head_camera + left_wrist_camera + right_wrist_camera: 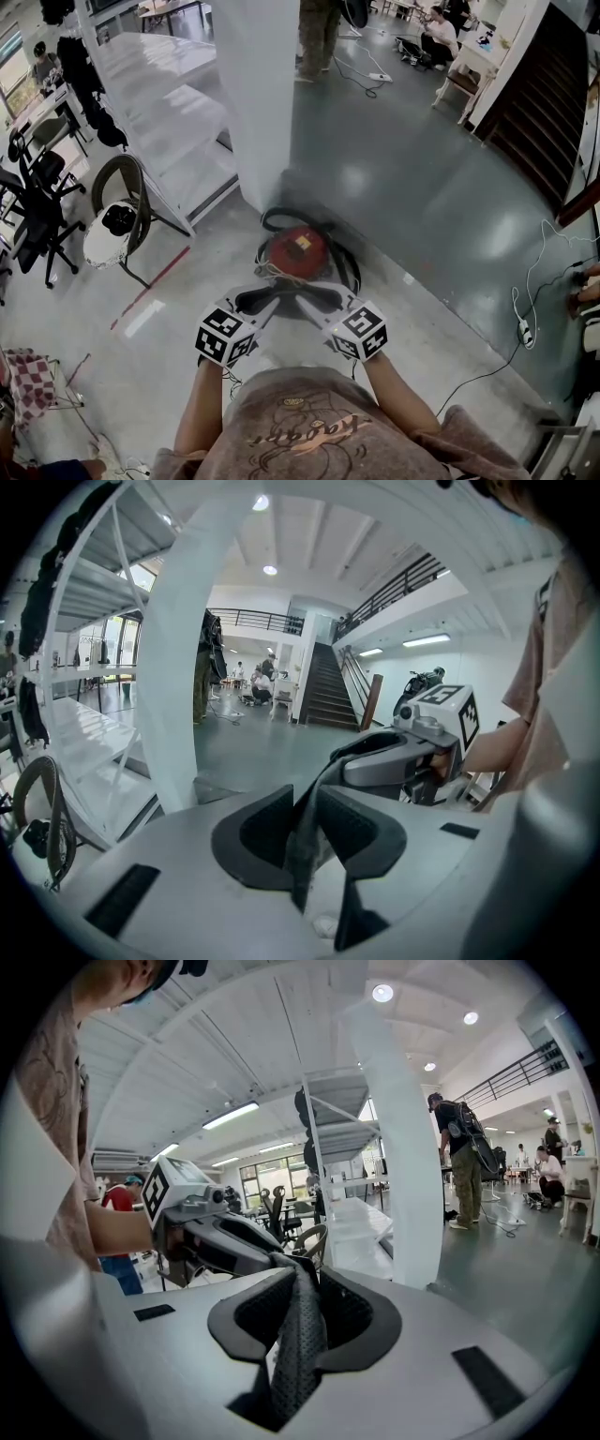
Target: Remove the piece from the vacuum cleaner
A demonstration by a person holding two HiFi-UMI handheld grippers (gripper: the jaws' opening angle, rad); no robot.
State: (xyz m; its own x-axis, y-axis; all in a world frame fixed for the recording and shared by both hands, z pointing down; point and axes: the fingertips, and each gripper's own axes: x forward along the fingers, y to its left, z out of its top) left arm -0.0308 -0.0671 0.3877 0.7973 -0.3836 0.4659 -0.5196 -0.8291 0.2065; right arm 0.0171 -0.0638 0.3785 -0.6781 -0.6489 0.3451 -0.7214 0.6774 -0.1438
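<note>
Jaws pinching mesh strip (pixel 305 846), red vacuum (pixel 298 251) beyond, white pillar (pixel 258 94) behind

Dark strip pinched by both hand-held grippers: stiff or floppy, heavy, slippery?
Probably floppy: the dark strip folds and creases in the right hand-held gripper. Likely light: it looks thin where the left hand-held gripper pinches it. Its perforated texture suggests it won't slip easily.

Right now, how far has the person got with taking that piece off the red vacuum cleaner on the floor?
Done: the left tongs and right tongs are both clamped on a dark grey mesh strip stretched between them. In hand: the strip is held up near the round red vacuum cleaner; whether it is fully free I cannot tell. Left: probably pulling it clear and setting it aside.
</note>
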